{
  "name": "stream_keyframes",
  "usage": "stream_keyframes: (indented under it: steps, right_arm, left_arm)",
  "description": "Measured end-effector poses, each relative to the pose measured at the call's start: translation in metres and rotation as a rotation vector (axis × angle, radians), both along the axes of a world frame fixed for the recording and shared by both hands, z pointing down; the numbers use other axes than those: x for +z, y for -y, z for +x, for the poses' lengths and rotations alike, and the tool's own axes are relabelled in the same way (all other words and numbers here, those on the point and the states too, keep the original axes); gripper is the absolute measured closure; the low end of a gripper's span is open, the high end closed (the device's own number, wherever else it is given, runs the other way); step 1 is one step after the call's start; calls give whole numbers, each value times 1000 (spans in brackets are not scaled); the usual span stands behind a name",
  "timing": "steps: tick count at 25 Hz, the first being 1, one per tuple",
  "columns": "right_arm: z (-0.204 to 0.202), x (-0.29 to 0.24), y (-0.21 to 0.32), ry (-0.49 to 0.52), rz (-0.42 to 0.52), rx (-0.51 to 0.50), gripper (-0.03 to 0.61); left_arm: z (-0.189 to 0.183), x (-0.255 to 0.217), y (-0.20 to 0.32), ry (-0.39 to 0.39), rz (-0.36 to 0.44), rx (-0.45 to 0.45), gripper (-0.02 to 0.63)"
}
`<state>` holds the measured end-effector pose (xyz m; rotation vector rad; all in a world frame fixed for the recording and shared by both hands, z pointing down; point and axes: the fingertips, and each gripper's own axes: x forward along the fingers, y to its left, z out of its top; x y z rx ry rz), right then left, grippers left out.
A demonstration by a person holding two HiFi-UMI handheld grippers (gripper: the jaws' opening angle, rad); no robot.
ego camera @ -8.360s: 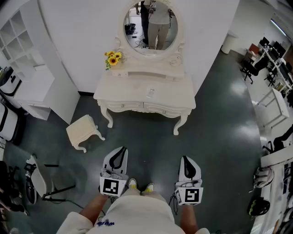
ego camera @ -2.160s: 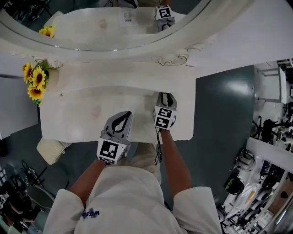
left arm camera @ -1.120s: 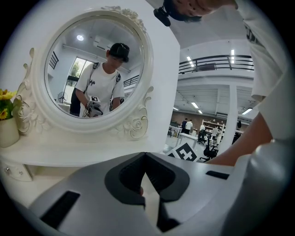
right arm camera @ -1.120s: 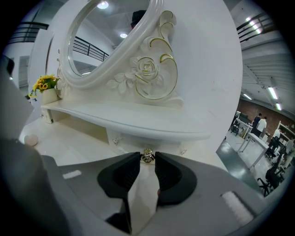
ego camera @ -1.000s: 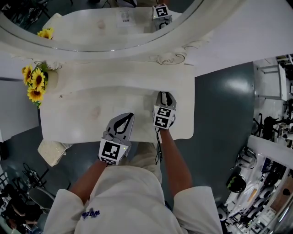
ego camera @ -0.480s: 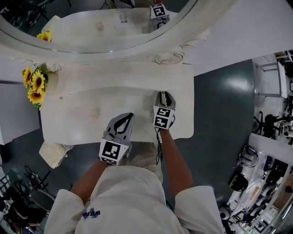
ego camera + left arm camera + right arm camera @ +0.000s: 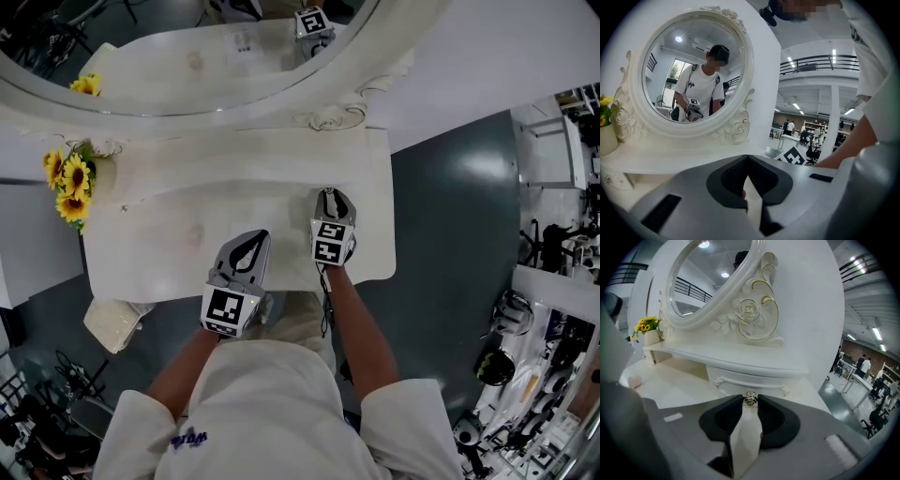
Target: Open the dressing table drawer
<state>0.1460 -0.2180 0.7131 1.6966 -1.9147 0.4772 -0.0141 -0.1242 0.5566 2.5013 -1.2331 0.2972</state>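
Note:
The white dressing table (image 7: 159,234) stands in front of me, with a small drawer (image 7: 740,378) under its raised back shelf. The drawer's little metal knob (image 7: 750,398) sits between the tips of my right gripper (image 7: 750,401), which is shut on it. In the head view the right gripper (image 7: 335,196) reaches over the tabletop's right part toward the shelf. My left gripper (image 7: 253,236) hovers over the tabletop's front middle, its jaws (image 7: 747,158) shut with nothing between them. The drawer front looks flush with the shelf unit.
An oval mirror (image 7: 178,47) in a carved frame rises behind the shelf and reflects the person. A pot of sunflowers (image 7: 66,183) stands at the shelf's left end. A cream stool (image 7: 112,323) sits on the dark floor at the lower left.
Both grippers keep their places; only the head view has drifted a little, so the table sits slightly differently in the picture.

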Motion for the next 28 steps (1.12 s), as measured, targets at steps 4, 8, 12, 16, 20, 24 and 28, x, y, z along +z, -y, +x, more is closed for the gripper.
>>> stream_keyframes:
  steps: [4,8,12,16,20,24,28]
  right_arm:
    - [-1,1,-2,2,-8,-4,466]
    - [-1,1,-4,7,-12,-1,466]
    - [-1,4,-4,10,-11,-3,466]
    - [0,4,-5,10,-14,-3,466]
    - [0,1,-7,5,-17,-1,466]
    - [-1,1,-8,6,-20,-1,466]
    - [0,7,-10,7,-22,-3,466]
  left_arm:
    - [-1,0,0,6,2,1,606]
    - [0,-3,1,7,7,4,606]
    - [1,-3,-1,7,6,5,606]
    - [1,-3,-3,9,4,7,606]
    - [0,-3,-5,9,4,6,606]
    - [-1,-4,-4,8,6,6,606]
    - [0,-4,-5,6,8,8,606]
